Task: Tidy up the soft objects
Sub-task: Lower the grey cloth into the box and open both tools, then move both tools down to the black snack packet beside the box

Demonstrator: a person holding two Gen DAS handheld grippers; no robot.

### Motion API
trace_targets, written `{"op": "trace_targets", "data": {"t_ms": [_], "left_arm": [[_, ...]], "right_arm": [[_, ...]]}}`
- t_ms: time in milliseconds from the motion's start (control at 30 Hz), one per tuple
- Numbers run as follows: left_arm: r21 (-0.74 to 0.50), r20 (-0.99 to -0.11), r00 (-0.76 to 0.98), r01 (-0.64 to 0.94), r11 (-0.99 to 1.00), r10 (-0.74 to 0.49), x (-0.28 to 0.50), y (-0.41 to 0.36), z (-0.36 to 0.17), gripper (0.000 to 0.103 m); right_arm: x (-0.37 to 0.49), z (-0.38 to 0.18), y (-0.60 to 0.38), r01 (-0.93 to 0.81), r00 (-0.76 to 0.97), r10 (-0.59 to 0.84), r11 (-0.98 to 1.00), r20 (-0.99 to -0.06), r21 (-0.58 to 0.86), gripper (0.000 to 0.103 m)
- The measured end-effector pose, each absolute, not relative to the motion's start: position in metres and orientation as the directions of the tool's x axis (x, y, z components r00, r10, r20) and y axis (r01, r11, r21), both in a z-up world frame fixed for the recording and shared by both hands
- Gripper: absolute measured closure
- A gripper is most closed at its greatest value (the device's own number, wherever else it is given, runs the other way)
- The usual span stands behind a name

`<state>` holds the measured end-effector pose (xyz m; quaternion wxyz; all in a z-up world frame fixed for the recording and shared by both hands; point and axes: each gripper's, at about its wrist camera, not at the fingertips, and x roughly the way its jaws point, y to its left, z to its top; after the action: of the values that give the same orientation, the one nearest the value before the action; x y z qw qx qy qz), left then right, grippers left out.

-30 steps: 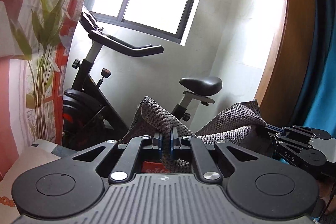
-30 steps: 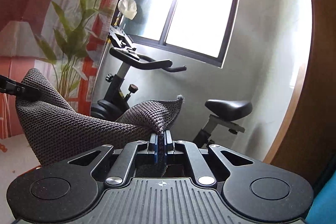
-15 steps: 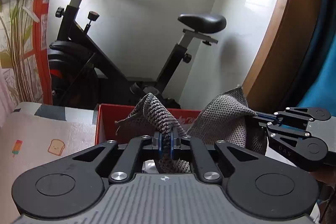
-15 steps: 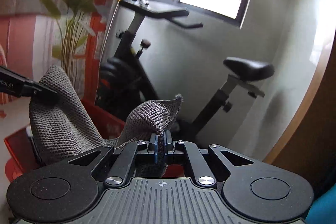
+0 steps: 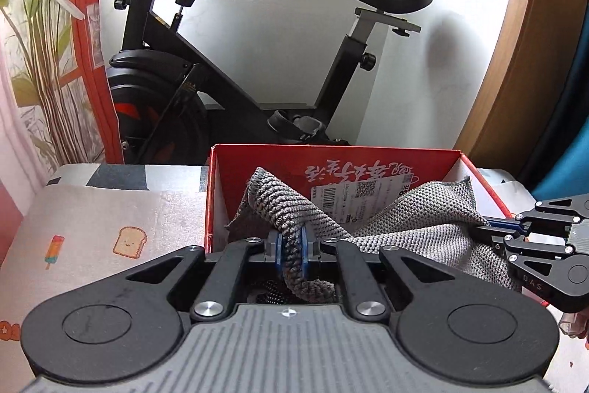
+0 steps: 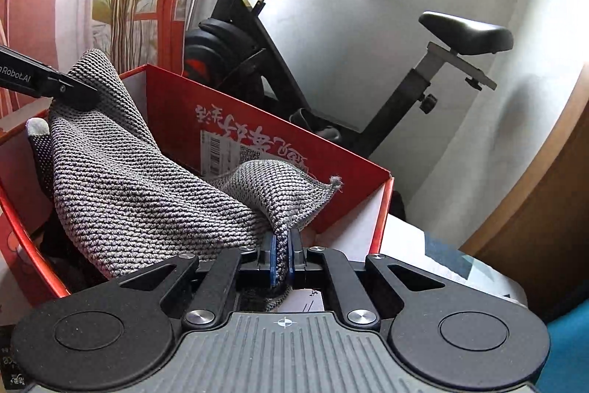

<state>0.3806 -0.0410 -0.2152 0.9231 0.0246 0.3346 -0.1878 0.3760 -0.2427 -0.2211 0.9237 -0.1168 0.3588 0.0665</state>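
Grey cloth hides box contents (mostly).

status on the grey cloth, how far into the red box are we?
Done: a dotted glove already lies inside the red box. In hand: the left tool and right tool are each shut on an end of the grey knit cloth, which sags over the box opening, its lower part below the rim. Left: let go so the cloth settles inside. No other loose soft items are in view.

A printed mat – toast and ice-lolly pictures – covers the surface; an open red cardboard box sits on it at one o'clock
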Motion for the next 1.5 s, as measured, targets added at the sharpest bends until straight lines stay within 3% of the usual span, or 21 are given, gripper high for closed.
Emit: {"op": "trace_targets", "data": {"t_ms": [67,200,367,467,567,667,800,933,1500], "left_arm": [[-0.077,-0.627,0.704,0.369,0.926,-0.333,0.381,-0.042,-0.215,0.085],[-0.084,-0.610,0.711,0.381,0.921,-0.350,0.379,-0.045,-0.211,0.044],[-0.102,-0.595,0.715,0.385,0.917,-0.366,0.375,-0.044,-0.205,0.041],[-0.099,-0.584,0.724,0.385,0.918,-0.367,0.370,-0.042,-0.200,0.030],[-0.096,-0.563,0.740,0.383,0.919,-0.367,0.363,-0.038,-0.193,0.019],[-0.096,-0.545,0.752,0.383,0.919,-0.370,0.355,-0.033,-0.184,0.014],[-0.089,-0.529,0.762,0.388,0.918,-0.373,0.340,-0.027,-0.176,0.004],[-0.084,-0.530,0.764,0.385,0.919,-0.368,0.324,-0.020,-0.175,0.000],[-0.110,-0.556,0.742,0.383,0.917,-0.376,0.236,0.016,-0.215,0.000]], "right_arm": [[0.377,-0.222,-0.243,-0.202,0.733,0.030,0.964,-0.679,-0.176,0.097],[0.379,-0.220,-0.245,-0.187,0.737,0.012,0.965,-0.676,-0.186,0.091],[0.376,-0.212,-0.251,-0.146,0.757,-0.017,0.970,-0.654,-0.194,0.082],[0.373,-0.202,-0.256,-0.126,0.769,-0.014,0.977,-0.639,-0.172,0.079],[0.367,-0.190,-0.257,-0.116,0.787,-0.007,0.980,-0.616,-0.159,0.066],[0.361,-0.177,-0.258,-0.114,0.803,0.011,0.984,-0.595,-0.136,0.054],[0.350,-0.162,-0.257,-0.113,0.815,0.046,0.990,-0.578,-0.081,0.027],[0.332,-0.150,-0.252,-0.101,0.843,0.055,0.993,-0.536,-0.057,0.000],[0.238,-0.171,-0.240,0.011,0.873,0.036,0.996,-0.486,0.093,0.000]]}}
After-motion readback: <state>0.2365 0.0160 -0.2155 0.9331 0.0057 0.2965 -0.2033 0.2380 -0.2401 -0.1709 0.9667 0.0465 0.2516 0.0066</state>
